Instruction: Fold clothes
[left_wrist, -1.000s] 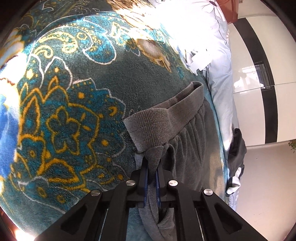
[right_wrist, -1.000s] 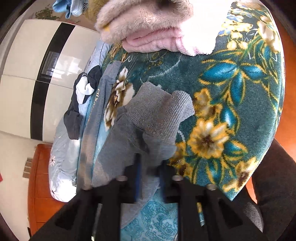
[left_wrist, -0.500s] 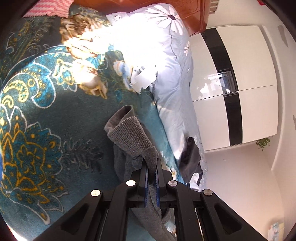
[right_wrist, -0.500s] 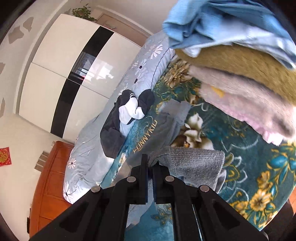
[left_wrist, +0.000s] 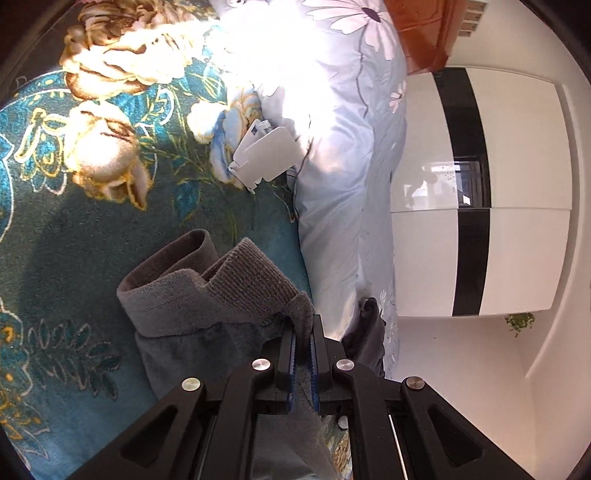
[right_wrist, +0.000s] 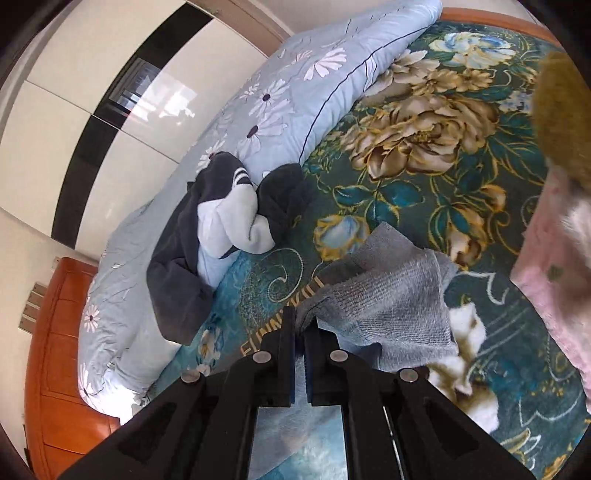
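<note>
Grey sweatpants (left_wrist: 207, 295) with a ribbed waistband hang over the teal flowered blanket (left_wrist: 74, 229). My left gripper (left_wrist: 303, 332) is shut on one corner of the waistband. In the right wrist view the same grey sweatpants (right_wrist: 391, 295) show their other waistband corner, and my right gripper (right_wrist: 300, 325) is shut on it. The waistband is lifted off the blanket between the two grippers; the legs trail below, hidden behind the gripper bodies.
A pale blue flowered duvet (right_wrist: 295, 85) lies along the bed's far side, with a dark and white garment (right_wrist: 221, 221) bunched against it. Folded pink and mustard clothes (right_wrist: 554, 221) are stacked at the right. A white plastic piece (left_wrist: 266, 155) lies on the blanket.
Both grippers have lifted the waistband up off the blanket and tilted upward. The wardrobe and duvet now fill more of both views.
</note>
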